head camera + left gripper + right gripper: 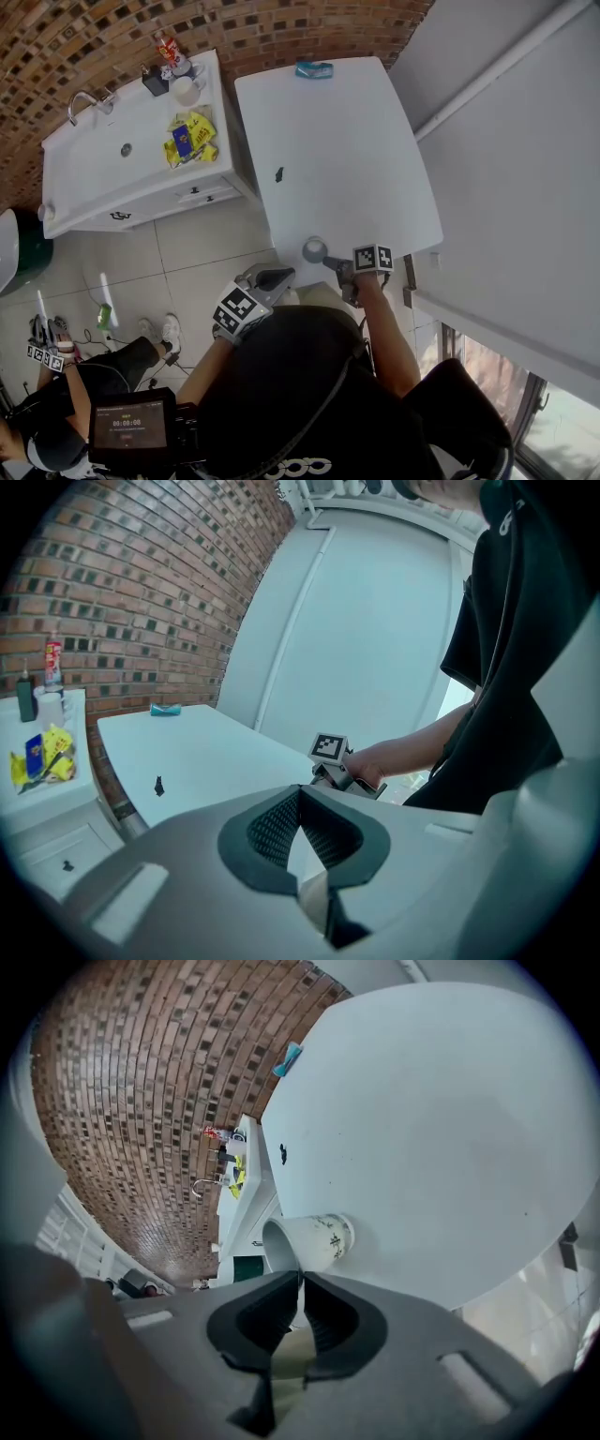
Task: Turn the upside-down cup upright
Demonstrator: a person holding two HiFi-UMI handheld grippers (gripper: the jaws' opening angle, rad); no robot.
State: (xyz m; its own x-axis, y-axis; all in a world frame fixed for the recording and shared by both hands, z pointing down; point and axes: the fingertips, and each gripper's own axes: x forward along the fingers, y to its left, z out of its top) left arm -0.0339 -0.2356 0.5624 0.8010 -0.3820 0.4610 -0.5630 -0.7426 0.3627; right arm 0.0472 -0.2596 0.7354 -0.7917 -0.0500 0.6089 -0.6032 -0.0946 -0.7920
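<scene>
The right gripper [301, 1279] is clamped on the rim of the small white printed cup [321, 1237] (left gripper [300, 791] closed, empty), so roll slowly and land it flat.

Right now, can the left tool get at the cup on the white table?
Probably yes. The cup is at the near edge of the table, just beside the left tool, with nothing between them; the right tool grips its rim.

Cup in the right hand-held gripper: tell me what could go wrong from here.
1. The right hand-held gripper pinches only the thin rim wall of the cup, so the cup may slip or swing out of the grip.
2. The cup is close to the near edge of the white table; released there, it could tip off onto the tiled floor.
</scene>
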